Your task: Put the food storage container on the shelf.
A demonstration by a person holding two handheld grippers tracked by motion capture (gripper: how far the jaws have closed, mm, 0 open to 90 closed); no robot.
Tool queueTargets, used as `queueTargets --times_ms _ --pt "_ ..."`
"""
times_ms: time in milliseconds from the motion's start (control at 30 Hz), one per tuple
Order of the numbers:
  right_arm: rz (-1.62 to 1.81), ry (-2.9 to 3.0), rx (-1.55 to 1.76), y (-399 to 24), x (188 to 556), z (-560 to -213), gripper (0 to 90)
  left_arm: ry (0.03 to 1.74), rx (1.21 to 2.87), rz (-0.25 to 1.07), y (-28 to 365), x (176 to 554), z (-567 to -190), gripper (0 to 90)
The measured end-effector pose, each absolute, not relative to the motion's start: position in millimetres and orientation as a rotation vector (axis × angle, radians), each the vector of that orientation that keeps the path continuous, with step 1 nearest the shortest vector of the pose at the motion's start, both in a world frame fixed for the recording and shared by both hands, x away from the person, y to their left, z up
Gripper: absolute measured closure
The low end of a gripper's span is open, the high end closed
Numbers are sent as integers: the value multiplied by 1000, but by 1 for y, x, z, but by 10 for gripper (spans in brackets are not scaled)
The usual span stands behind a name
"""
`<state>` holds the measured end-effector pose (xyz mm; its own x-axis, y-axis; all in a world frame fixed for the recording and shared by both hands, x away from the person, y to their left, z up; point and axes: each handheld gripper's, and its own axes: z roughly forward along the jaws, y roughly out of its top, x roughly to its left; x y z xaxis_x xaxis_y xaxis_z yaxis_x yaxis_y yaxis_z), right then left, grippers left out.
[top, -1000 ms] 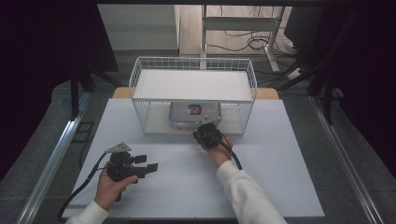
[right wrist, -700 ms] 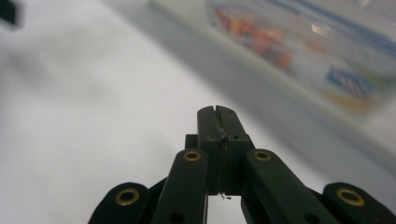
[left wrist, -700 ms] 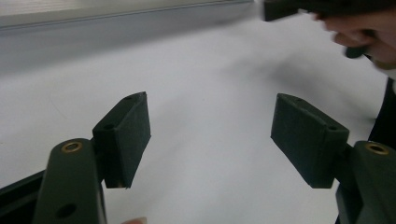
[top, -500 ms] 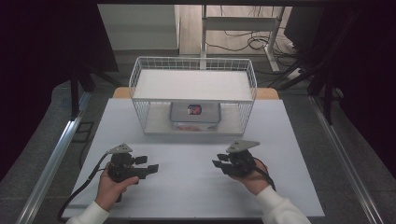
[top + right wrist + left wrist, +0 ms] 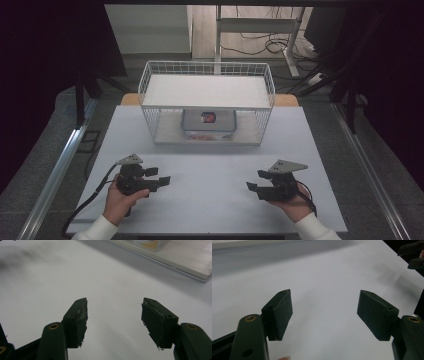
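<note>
While the clear lidded container (image 5: 208,125) sat on the bottom shelf of the white wire rack (image 5: 207,107), roughly in the middle and tucked under the upper shelf, neither of my grippers was anywhere close to it. It had a red-and-dark label on the lid, and I could make out something orange-ish through the wall, but too blurry to call. From the right gripper view a corner of that container (image 5: 147,243) showed at the top edge, sitting on the shelf's pale base.

The right gripper (image 5: 252,187) was down at the near right of the white table (image 5: 210,175), well apart from the rack, pointing left across the table. Its jaws had just been opening, and there was nothing between them, just bare tabletop behind the pads (image 5: 80,321).

The left gripper (image 5: 161,180) was at the near left, pointing right toward the other one, jaws apart and empty too, pads (image 5: 280,312) spread over plain white surface. The right gripper's jaws (image 5: 412,255) peeked in at the top right corner of the left gripper view.
</note>
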<state>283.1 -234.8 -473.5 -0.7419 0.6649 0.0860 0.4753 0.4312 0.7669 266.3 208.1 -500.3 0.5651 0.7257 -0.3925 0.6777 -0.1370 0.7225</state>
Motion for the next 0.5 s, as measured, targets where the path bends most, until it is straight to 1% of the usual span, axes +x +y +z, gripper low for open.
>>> queueTargets --times_ms 100,333,367,433,500 --pt "1191 2456 991 -234 283 -474 359 1142 1854 69 209 266 -500 277" --pt "1189 2462 990 -233 282 -473 368 1140 1855 71 209 266 -499 277" --pt "1188 2461 988 -232 282 -473 363 1140 1854 72 209 266 -499 277" --pt "1166 2445 991 -232 282 -473 326 1140 1856 73 209 266 -499 277" --pt "1150 2433 1005 -232 282 -473 314 1141 1853 72 209 267 -499 277"
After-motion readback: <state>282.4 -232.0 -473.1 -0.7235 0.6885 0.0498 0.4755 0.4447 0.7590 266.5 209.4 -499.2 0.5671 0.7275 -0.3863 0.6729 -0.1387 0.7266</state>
